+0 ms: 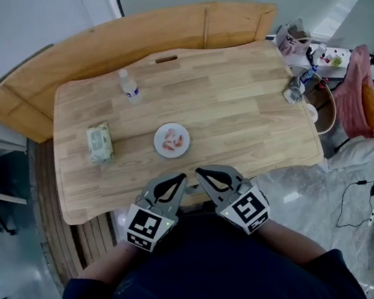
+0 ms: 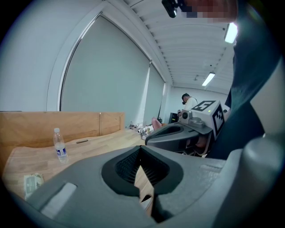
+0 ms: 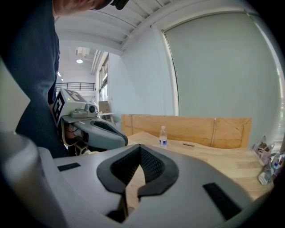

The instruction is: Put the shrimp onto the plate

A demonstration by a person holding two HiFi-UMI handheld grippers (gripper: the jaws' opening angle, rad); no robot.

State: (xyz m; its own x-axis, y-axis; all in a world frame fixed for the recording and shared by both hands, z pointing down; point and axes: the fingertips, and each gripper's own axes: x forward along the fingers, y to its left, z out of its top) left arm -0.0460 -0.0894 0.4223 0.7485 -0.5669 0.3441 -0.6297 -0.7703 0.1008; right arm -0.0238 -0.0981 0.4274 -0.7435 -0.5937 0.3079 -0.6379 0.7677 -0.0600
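On the wooden table (image 1: 236,104), a small white plate (image 1: 158,135) holds pink shrimp (image 1: 172,140). Both grippers hover side by side at the table's near edge, just short of the plate. My left gripper (image 1: 182,176) is shut with nothing in it, its pads meeting in the left gripper view (image 2: 140,149). My right gripper (image 1: 199,172) is also shut and empty, its tips touching in the right gripper view (image 3: 140,148). Each gripper view shows the other gripper alongside, the right gripper (image 2: 178,133) and the left gripper (image 3: 95,131). Neither gripper view shows the plate.
A clear water bottle (image 1: 129,86) stands at the far left of the table, and a green wipes pack (image 1: 100,142) lies left of the plate. A small device (image 1: 294,90) sits at the right edge. A curved wooden bench (image 1: 123,40) runs behind the table.
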